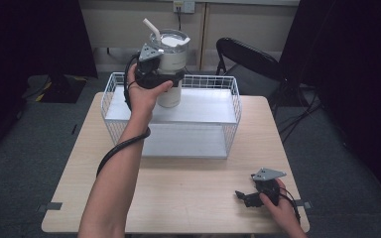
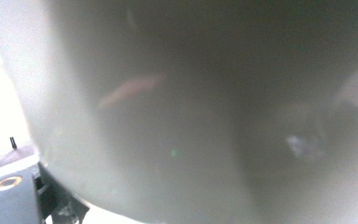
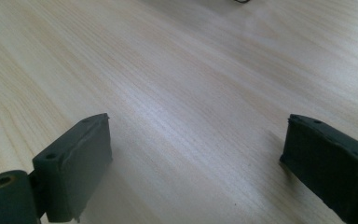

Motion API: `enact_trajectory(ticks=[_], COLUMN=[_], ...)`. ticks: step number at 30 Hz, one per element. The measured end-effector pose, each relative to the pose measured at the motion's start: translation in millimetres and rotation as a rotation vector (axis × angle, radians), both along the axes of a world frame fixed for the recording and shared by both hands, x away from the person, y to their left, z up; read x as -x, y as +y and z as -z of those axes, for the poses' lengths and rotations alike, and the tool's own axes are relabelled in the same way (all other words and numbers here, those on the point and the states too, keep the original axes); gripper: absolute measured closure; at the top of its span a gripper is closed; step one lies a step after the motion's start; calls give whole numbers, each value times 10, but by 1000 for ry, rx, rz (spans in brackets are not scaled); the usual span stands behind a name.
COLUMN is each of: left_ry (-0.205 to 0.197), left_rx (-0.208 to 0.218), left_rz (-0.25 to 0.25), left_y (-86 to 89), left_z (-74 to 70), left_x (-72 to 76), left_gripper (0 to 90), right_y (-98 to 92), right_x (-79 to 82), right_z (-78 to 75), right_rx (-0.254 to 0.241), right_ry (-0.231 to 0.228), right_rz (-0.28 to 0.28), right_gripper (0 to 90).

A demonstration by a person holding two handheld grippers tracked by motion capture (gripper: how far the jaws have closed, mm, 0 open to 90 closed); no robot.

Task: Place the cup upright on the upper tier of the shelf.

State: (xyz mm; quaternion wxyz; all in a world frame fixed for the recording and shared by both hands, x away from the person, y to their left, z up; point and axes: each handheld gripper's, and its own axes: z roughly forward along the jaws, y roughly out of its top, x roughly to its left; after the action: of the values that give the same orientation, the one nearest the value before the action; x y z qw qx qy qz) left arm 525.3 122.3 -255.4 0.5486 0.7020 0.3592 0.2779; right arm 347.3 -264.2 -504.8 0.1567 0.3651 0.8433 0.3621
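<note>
Tongs first: my left gripper sits in the upper middle of the high view, clamped around the side of a white tumbler — its dark jaws wrap the body about halfway up. In the left gripper view the tumbler's pale wall presses so close to the lens that it blurs, with one jaw's base at the lower left corner. The tumbler stands upright, long axis vertical, its clear lid facing up and a white straw leaning toward the upper left of the frame. Its base is over the flat white shelf inside the wire basket; I cannot tell whether it touches the shelf or hangs just above it.

My right gripper is at the lower right of the high view, held low over the wooden table, jaws pointing toward the left of the frame. In the right gripper view its two black jaws stand wide apart with bare wood grain between them — nothing held.

Outward from there: the basket occupies the far half of the table, and a black folding chair stands behind it at the upper right.
</note>
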Motion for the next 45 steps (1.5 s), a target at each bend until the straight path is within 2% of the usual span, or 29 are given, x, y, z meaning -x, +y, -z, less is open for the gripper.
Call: enact_trajectory(ticks=[4,11,16,26,28,31,33,34,35,36,39,42,45], left_ry=[3,-9,-18,-24,-41,-44,-36,-16,18,22,-2,8,14], left_rx=[22,26,6,20,-7,-10,-8,-17,-8,3,-10,11,-2], left_rz=[9,10,15,11,10,3,1,0,-4,-2,-7,3,1], left_y=[54,51,64,53,55,50,53,58,58,65,68,89,87], left_z=[18,39,49,82,105,110,111,114,139,155,170,182,173], left_x=[16,41,42,59,71,79,81,79,72,73,103,98,107], left_gripper=[96,95,95,94,89,87,87,88,86,86,90,91,91], right_y=[1,1,1,0,0,0,0,0,0,0,0,0,0], right_x=[1,2,1,2,2,3,3,3,3,3,3,4,4], right_z=[-1,0,0,0,0,1,0,0,0,0,0,1,0], right_rx=[0,0,0,1,1,1,1,1,1,1,1,1,1], right_ry=[1,1,0,0,-1,-1,-1,0,-1,-1,-1,-1,0], right_rz=[1,1,0,0,0,0,0,1,0,0,0,0,1], right_gripper=[75,75,75,75,75,75,75,76,76,75,75,75,75])
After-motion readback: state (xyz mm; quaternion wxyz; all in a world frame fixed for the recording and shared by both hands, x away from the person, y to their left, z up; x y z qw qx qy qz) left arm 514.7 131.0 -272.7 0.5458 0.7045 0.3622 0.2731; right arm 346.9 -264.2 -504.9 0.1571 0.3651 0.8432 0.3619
